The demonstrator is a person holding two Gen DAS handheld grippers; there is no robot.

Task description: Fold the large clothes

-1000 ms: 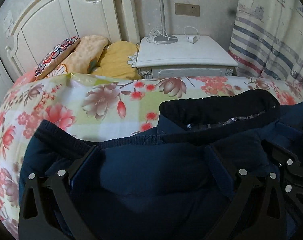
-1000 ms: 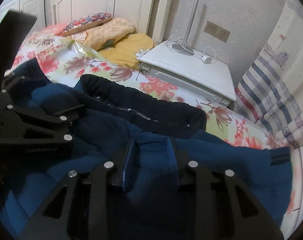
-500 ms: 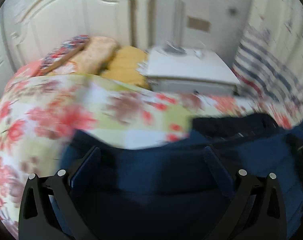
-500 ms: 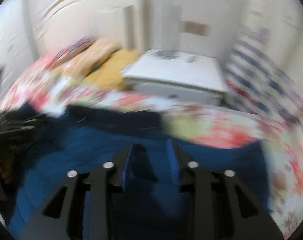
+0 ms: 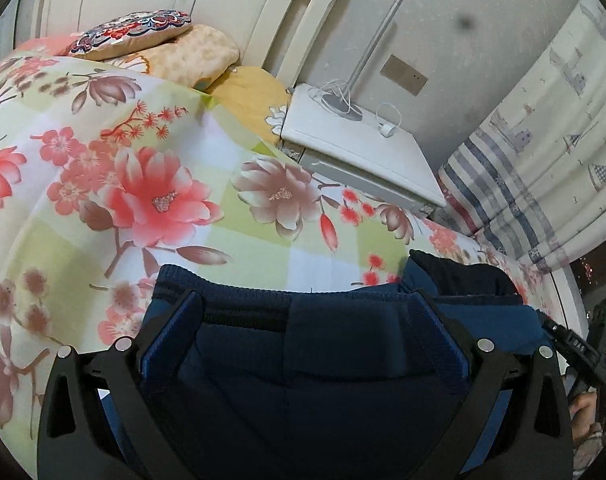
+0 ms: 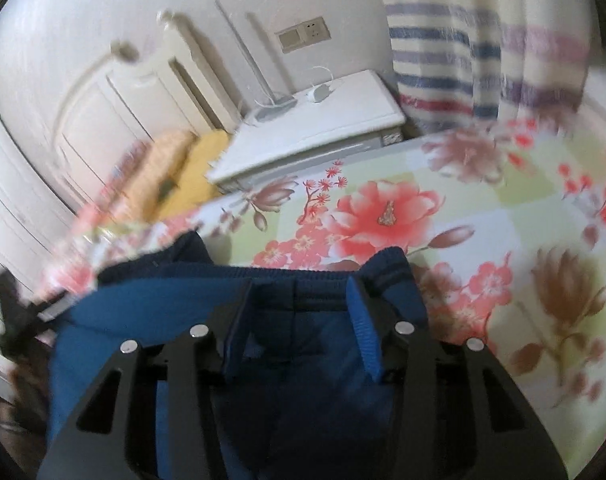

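Floral bedspread (image 5: 103,168) lies bare beyond garment (image 5: 323,380) (ribbed hem).

The navy garment (image 5: 323,380) is matt, soft cloth with a ribbed knit hem. The floral bedspread (image 5: 143,200) looks smooth, faintly sheeny fabric. The nightstand (image 5: 355,148) and headboard (image 5: 231,4) are glossy cream-painted wood.

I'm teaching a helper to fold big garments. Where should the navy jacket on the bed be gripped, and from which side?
Probably the ribbed hem of the navy jacket, from the near side. That thick band lies as a straight far edge on the floral bedspread, one end between each gripper's fingers. The left gripper spans it wide; the right gripper, jaws closing, has it between them.
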